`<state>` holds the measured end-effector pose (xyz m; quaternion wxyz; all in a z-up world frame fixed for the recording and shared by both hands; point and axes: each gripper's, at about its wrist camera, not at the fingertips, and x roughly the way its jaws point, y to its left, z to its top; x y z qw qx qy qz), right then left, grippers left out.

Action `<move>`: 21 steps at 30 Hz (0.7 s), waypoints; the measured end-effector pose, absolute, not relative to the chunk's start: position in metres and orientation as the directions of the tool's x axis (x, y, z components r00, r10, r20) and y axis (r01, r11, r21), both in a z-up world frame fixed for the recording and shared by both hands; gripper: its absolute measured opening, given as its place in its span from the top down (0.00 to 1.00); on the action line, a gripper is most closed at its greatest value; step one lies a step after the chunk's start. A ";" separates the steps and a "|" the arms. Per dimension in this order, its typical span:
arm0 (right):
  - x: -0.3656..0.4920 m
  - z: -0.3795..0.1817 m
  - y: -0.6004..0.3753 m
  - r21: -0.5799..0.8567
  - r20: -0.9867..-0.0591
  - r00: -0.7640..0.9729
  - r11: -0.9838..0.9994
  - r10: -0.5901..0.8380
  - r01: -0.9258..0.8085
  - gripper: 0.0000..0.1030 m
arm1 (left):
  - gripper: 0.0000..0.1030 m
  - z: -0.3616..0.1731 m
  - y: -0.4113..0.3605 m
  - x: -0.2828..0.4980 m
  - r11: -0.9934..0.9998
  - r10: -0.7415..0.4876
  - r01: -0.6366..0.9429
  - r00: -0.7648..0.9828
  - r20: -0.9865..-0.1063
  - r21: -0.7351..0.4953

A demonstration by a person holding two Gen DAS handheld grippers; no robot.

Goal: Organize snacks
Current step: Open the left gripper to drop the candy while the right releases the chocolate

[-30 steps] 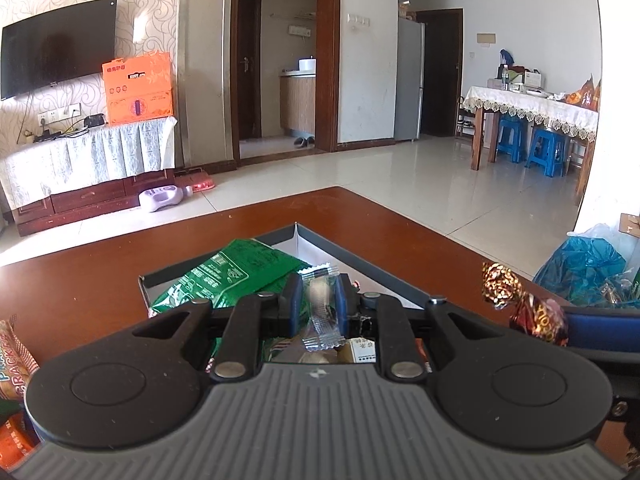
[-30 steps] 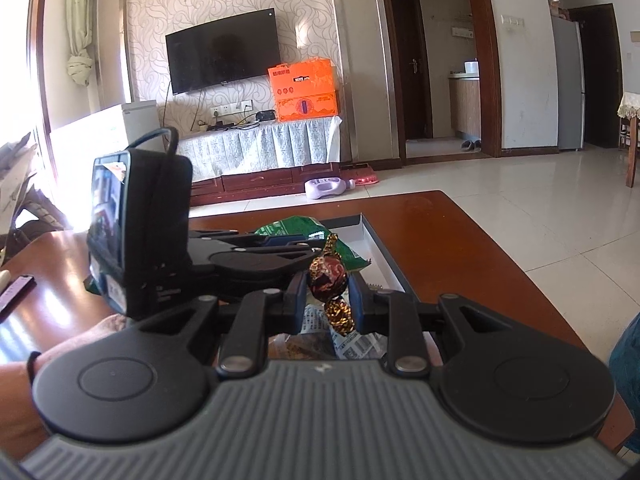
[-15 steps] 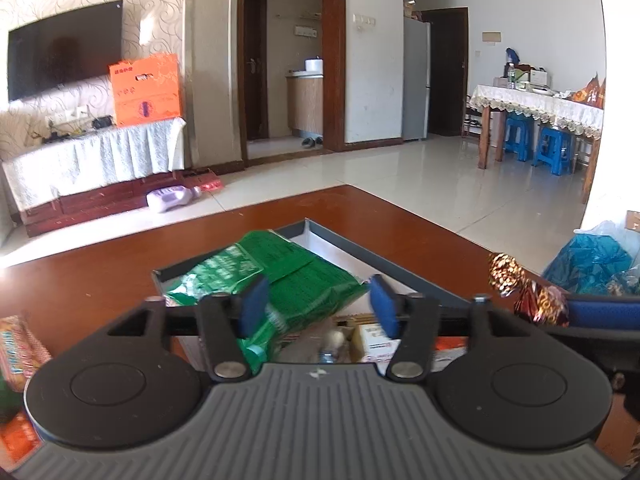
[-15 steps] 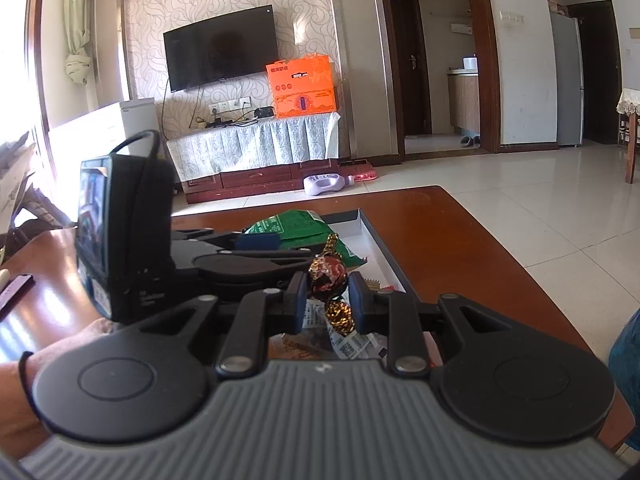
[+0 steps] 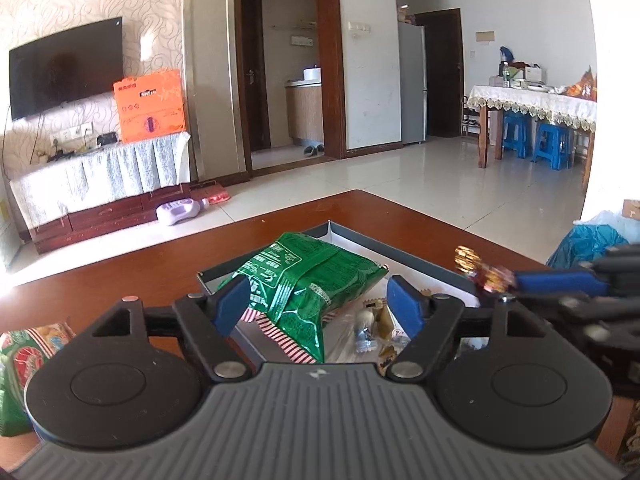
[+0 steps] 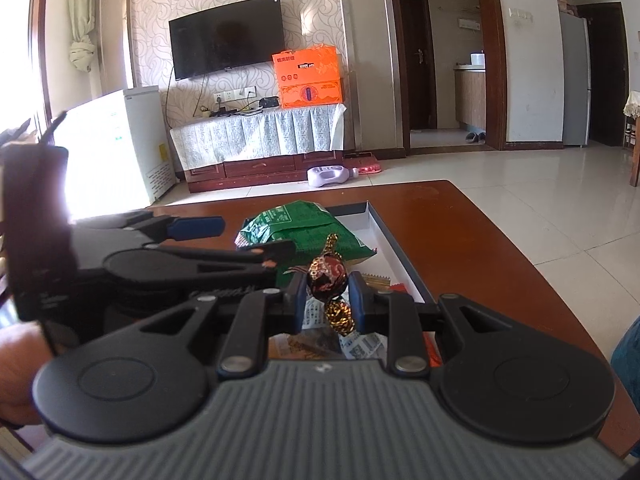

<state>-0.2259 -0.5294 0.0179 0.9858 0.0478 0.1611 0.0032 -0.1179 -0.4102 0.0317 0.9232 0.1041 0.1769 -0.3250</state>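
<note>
At the far left of the left wrist view, a red and green snack pack is seen lying on the brown tabletop, outside the box. Further right, the left tool is held above the near part of the box, a shallow dark-rimmed tray with a white floor. Its jaws have just been opening and stand wide apart, released, with nothing pressed between the blue pads. Through the gap, a green bag is seen resting in the box, tilted over a red-striped wrapper. Just right of the bag, small wrapped sweets lie on the box floor. At the right edge of that view, the right tool is seen, blurred, with a foil candy at its tip; a blue plastic bag lies beyond it.

In the right wrist view, a hand is seen at the lower left, holding the left tool, which reaches over the box from the left. The green bag lies behind it. At centre, the right tool is clenched on the candy, a dark red and gold twist-wrapped sweet held upright between the pads, above the near end of the box. More wrappers are seen under it, too indistinct to tell apart.
</note>
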 end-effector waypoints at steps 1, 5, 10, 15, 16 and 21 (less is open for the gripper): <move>-0.222 0.018 -0.529 0.093 -0.318 0.948 0.996 0.022 0.008 0.74 | 0.21 0.032 -0.408 -0.119 0.766 -0.563 0.638 0.727 -0.394 0.083; -0.211 0.019 -0.525 0.087 -0.313 0.950 0.996 0.021 0.007 0.74 | 0.20 0.031 -0.396 -0.124 0.773 -0.550 0.628 0.732 -0.402 0.087; -0.202 0.018 -0.526 0.087 -0.318 0.948 0.996 0.022 0.007 0.74 | 0.20 0.032 -0.387 -0.129 0.774 -0.542 0.625 0.735 -0.407 0.098; -0.195 0.017 -0.526 0.100 -0.325 0.945 0.995 0.032 0.001 0.74 | 0.18 0.031 -0.380 -0.134 0.764 -0.543 0.634 0.729 -0.416 0.115; -0.193 0.016 -0.526 0.099 -0.330 0.943 0.995 0.038 -0.005 0.74 | 0.18 0.033 -0.379 -0.136 0.763 -0.544 0.636 0.729 -0.416 0.117; -0.187 0.014 -0.520 0.106 -0.342 0.939 0.994 0.041 -0.005 0.43 | 0.09 0.041 -0.357 -0.139 0.776 -0.512 0.610 0.758 -0.403 0.161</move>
